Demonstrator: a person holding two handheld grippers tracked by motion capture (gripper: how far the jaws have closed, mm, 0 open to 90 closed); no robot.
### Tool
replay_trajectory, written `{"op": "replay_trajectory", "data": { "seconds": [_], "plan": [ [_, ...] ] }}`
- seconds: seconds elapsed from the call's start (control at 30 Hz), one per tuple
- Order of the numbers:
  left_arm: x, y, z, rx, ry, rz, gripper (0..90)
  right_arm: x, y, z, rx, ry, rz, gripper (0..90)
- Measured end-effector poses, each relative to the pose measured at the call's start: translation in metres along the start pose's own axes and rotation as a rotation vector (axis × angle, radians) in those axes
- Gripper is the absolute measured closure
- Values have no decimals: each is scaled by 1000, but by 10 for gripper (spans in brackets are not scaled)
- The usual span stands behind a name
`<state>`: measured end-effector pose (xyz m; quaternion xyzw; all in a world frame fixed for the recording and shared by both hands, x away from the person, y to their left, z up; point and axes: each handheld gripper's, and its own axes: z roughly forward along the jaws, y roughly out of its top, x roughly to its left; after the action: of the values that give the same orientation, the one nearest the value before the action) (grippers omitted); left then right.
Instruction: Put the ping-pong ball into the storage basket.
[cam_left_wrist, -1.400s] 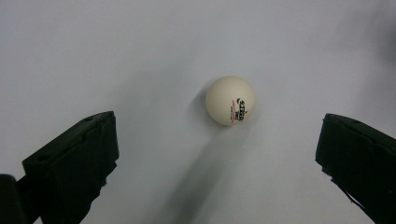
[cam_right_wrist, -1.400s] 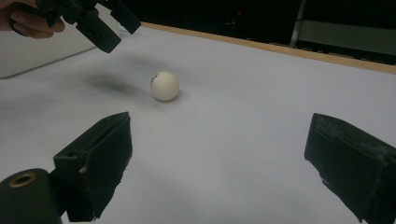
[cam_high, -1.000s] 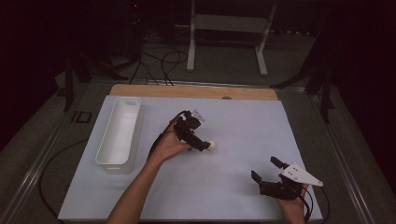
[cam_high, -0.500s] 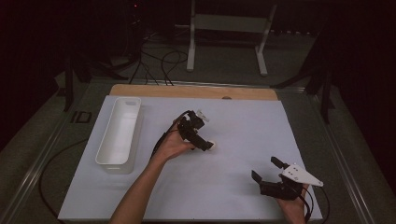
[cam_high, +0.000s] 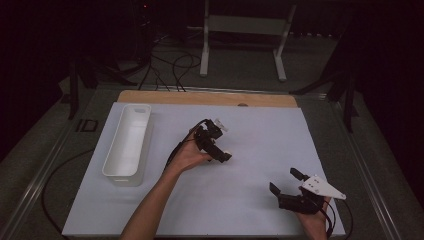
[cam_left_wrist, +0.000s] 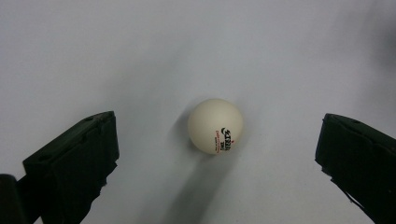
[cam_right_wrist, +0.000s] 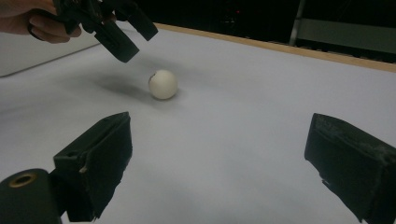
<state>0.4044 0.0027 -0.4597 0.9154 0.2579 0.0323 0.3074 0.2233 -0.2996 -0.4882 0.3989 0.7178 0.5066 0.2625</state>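
A white ping-pong ball (cam_left_wrist: 215, 126) with a printed logo lies on the white table sheet (cam_high: 250, 135). My left gripper (cam_left_wrist: 218, 123) hangs over it, open, one jaw on each side and neither touching. In the high view the left gripper (cam_high: 223, 155) is near the middle of the sheet and the ball (cam_high: 228, 153) peeks out at its tip. My right gripper (cam_high: 285, 181) rests low at the front right, open and empty. In its own view the right gripper (cam_right_wrist: 222, 123) faces the ball (cam_right_wrist: 163, 84), with the left gripper (cam_right_wrist: 123, 32) just above it.
A long white tray (cam_high: 123, 178) stands on the left side of the sheet, nothing visible in it. A wooden strip (cam_high: 210, 98) runs along the far edge. Cables and a stand's legs lie on the floor beyond the table.
The left gripper has shifted slightly toward the front right and lowered over the ball, which now sits between its jaws. The right gripper has stayed put.
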Motion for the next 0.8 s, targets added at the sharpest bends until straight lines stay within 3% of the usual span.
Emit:
{"op": "replay_trajectory", "data": {
  "seconds": [0.8],
  "plan": [
    [-5,14,19,63,10,0,22,-1,0,0,2,-3,-1,71]
  ]
}}
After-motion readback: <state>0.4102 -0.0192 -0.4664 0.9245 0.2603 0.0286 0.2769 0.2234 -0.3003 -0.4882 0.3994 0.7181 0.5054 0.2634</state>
